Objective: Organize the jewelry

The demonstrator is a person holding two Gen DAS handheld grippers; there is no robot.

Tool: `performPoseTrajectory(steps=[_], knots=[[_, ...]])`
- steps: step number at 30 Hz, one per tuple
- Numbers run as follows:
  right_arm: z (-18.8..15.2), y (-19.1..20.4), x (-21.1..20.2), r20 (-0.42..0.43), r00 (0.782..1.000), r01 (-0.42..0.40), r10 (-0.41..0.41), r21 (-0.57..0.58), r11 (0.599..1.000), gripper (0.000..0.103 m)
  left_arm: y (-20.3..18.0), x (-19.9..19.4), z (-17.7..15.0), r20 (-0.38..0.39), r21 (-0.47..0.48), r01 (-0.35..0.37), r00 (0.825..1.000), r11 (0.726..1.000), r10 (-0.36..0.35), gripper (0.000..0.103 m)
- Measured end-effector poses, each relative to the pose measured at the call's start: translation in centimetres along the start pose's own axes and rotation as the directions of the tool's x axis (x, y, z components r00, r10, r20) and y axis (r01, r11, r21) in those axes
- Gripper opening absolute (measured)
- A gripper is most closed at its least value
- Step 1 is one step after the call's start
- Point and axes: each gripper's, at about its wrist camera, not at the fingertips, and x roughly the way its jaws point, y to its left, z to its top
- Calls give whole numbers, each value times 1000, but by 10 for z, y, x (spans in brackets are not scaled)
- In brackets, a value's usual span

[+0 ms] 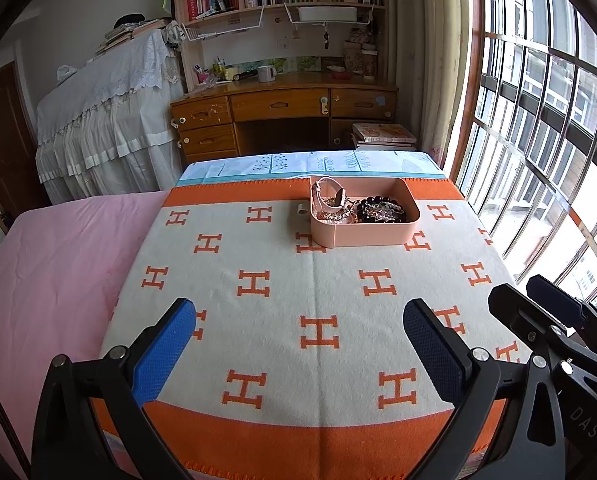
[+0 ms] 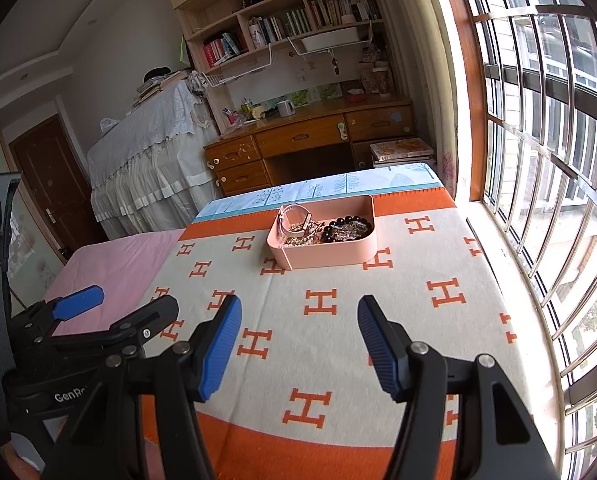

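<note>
The left gripper (image 1: 298,344) and right gripper (image 2: 298,344) both hover over the blanket (image 1: 282,304) with fingers wide apart, holding nothing. The pink box (image 1: 364,236) sits far ahead, with beads (image 1: 378,210) and a watch (image 1: 326,194) inside.

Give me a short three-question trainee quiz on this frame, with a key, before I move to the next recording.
1. True or false: the left gripper is shut on a bracelet.
2. Where does the dark bead bracelet lie? A) on the blanket beside the tray; B) inside the pink tray; C) between the right gripper's fingers.
3. Fill in: the pale pink watch sits at the tray's ____ end in the left wrist view.

Key: 1 false, both grippers are open and hold nothing; 2 B; 3 left.
</note>
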Motion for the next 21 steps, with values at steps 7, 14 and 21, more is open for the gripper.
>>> performPoseTrajectory(steps=[7,14,21], knots=[[-1,0,0,-1,1000,-1,1,0,1000,61,0,0,0,0,-1,0,1000,1000,0,102],[-1,1,-1,1,1000,3,-3,-1,1000,61,1,-2,-3,-1,-4,-3,1000,1000,2,102],[-3,6,-5,-3,1000,-6,6,-15,1000,61,5,-9,-12,13,-21,-12,1000,1000,12,102]])
